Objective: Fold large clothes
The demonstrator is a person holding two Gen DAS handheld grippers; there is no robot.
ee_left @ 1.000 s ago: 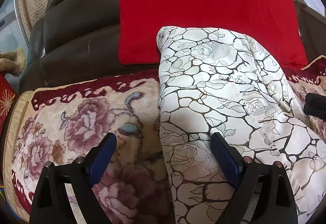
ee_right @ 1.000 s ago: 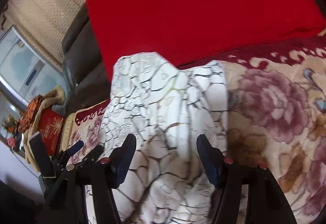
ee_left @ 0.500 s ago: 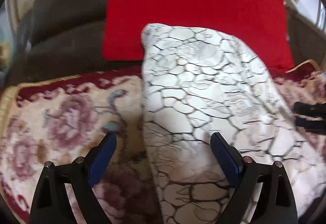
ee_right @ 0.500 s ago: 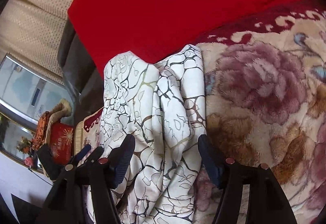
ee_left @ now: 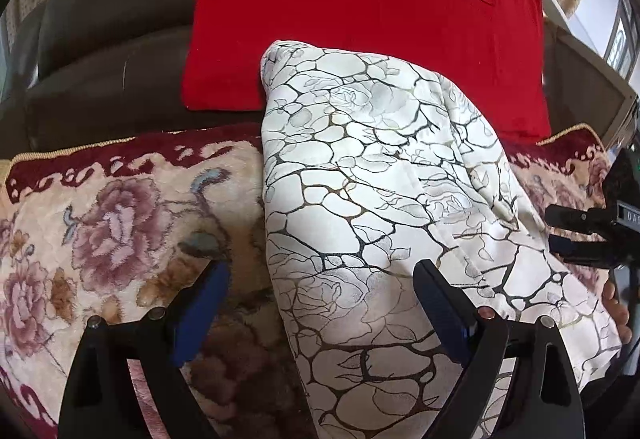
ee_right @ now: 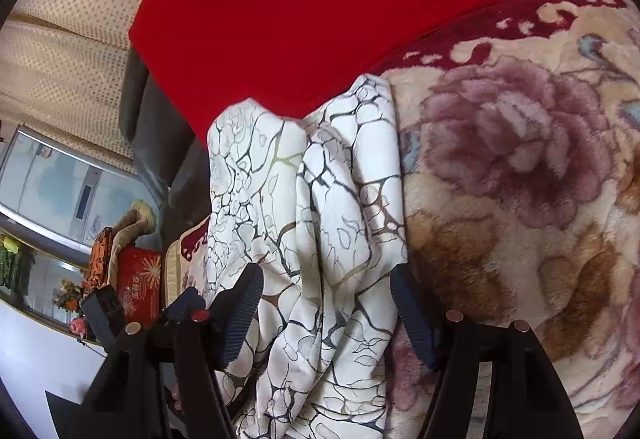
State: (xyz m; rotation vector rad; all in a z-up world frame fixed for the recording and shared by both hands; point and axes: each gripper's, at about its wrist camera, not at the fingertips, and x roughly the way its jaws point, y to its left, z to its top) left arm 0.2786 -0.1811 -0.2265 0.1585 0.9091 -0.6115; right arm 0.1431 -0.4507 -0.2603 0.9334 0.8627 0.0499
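Observation:
A white garment with a black crackle print lies folded lengthwise on a floral blanket. My left gripper is open over its near left edge: one finger hangs above the blanket, the other above the cloth. In the right wrist view the garment is bunched into ridges. My right gripper is open and straddles that bunched strip, with cloth lying between its fingers. Each gripper also shows at the edge of the other's view: the right gripper and the left gripper.
A red cushion leans on the dark sofa back behind the garment. The floral blanket stretches to the right. A side table with a red box and flowers stands beyond the sofa's end.
My right gripper has rolled and dropped closer to the bunched cloth, which now fills more of the gap between its fingers. The left wrist view tilted a little; the garment lies the same.

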